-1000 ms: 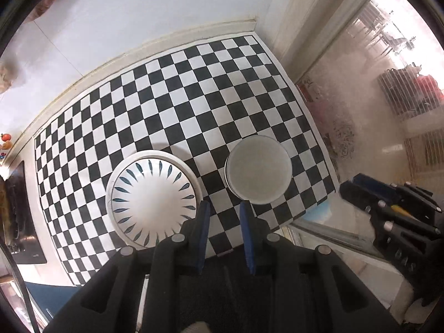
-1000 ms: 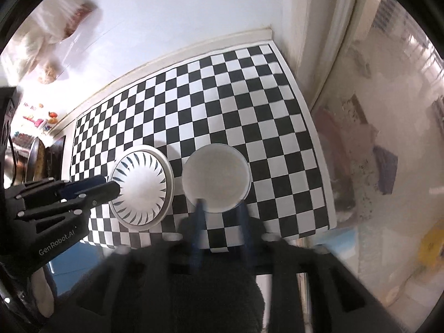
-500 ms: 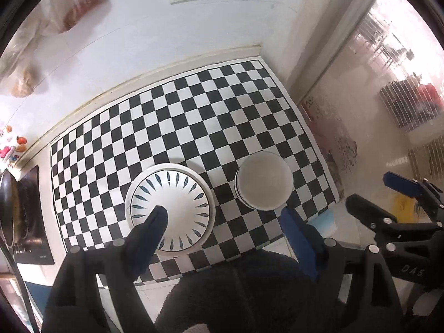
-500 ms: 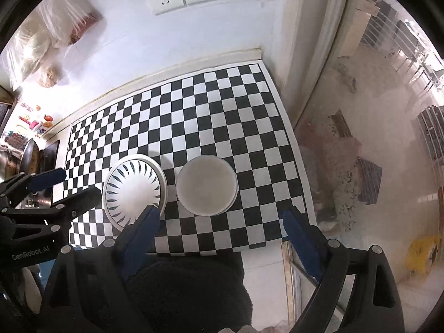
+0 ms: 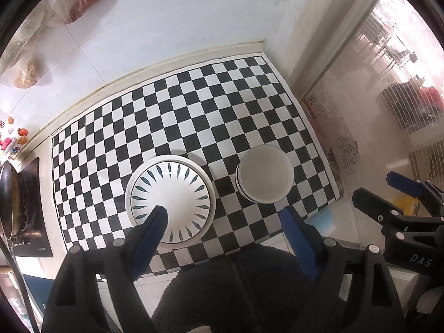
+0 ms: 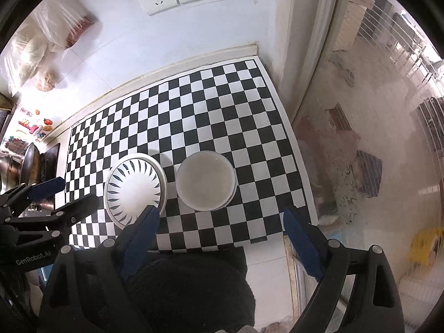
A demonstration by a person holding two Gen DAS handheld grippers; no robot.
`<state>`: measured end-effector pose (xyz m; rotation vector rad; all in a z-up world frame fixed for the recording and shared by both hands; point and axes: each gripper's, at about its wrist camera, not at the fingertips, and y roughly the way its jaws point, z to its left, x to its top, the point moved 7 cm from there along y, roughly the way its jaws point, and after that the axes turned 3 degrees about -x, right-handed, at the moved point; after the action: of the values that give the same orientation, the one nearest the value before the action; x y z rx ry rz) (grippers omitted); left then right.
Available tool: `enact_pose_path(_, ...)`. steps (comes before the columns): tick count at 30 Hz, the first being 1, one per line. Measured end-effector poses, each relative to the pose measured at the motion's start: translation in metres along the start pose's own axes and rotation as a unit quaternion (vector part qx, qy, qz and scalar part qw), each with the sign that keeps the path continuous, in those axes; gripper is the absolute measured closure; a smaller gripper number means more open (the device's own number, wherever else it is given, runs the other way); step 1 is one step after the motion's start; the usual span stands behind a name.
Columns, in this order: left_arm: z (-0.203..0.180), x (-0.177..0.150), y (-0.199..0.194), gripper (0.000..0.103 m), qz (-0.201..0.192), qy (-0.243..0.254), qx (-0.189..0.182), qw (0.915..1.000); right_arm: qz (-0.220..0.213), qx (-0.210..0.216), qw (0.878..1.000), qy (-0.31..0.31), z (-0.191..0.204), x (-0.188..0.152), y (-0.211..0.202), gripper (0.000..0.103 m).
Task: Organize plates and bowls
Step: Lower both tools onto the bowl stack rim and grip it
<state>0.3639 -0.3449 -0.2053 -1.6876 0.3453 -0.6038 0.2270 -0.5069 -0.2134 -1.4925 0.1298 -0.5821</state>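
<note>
Both stacks down on the black-and-white checked mat on the worktop, so this reads as the tail end of the job, or a gap between pick-ups. The round white plate with dark leaf marks round its rim sits on a plain white plate underneath; just beside it, not touching, is the plain grey-white bowl, nested in at least one more bowl by the look of the rims.

Left claw: jaws wide apart, have just been opening, nothing between them, hanging above the near edge of the leaf plate w/o contact. Right claw: same story, blue fingers spread wide, just been opening, nothing held, poised above the mat in front of the bowl.

Next move, imo: no loose crockery in view, so check for more pieces, or back off.
</note>
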Motion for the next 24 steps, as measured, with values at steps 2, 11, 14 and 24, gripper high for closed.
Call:
enact_pose_path(2,-0.001,0.0,0.002,0.02,0.002,0.001,0.0,1.0,0.002,0.002,1.0,0.001,0.0,0.001,0.002,0.01)
enact_pose_path(11,0.0,0.008,0.032,0.02,0.01,-0.004,0.002,0.9999,0.019,0.015,0.999,0.038,-0.014,-0.001,0.038,0.01)
enact_pose_path(14,0.0,0.013,0.044,0.02,0.011,-0.008,0.006,0.9999,0.026,0.009,0.998,0.049,-0.022,-0.003,0.055,0.011)
enact_pose_path(24,0.004,0.03,0.102,0.052,0.031,-0.009,0.002,0.9995,0.062,0.023,0.994,0.087,-0.039,-0.001,0.125,0.011)
